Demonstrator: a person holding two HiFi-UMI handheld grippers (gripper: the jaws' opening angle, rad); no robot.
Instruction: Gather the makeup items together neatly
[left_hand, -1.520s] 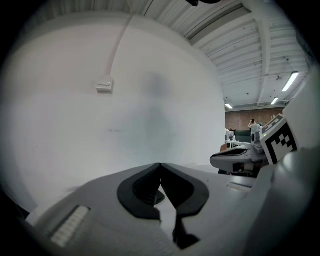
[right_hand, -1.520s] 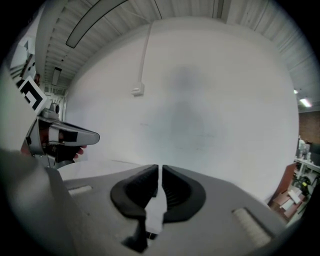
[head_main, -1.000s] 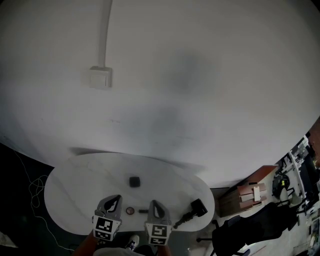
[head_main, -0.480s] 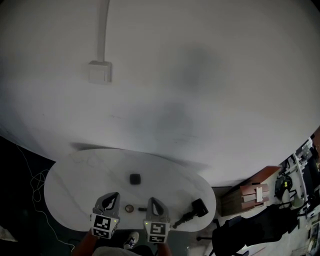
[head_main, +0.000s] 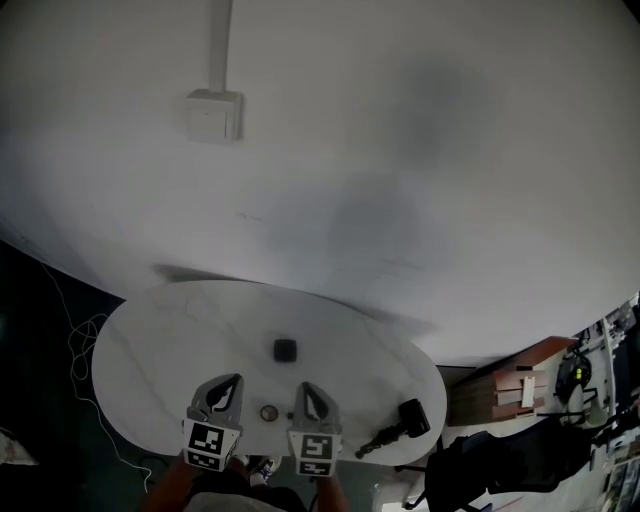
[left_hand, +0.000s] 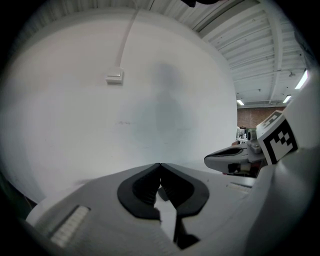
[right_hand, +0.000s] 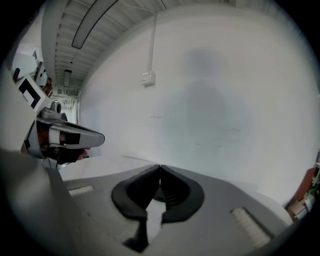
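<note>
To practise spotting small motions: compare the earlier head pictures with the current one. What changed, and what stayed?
The left gripper and right gripper both crept slightly forward over the white oval table. Nothing was taken or released: both pairs of fingers are shut and empty. The small black square case, small round pot and black-handled brush lie where they did.

No words, numbers or brand marks were legible in any view I had. The marker cube (head_main: 207, 446) on my left gripper (head_main: 233, 380) and its twin on my right gripper (head_main: 304, 388) bore only black-and-white square patterns, no letters.
</note>
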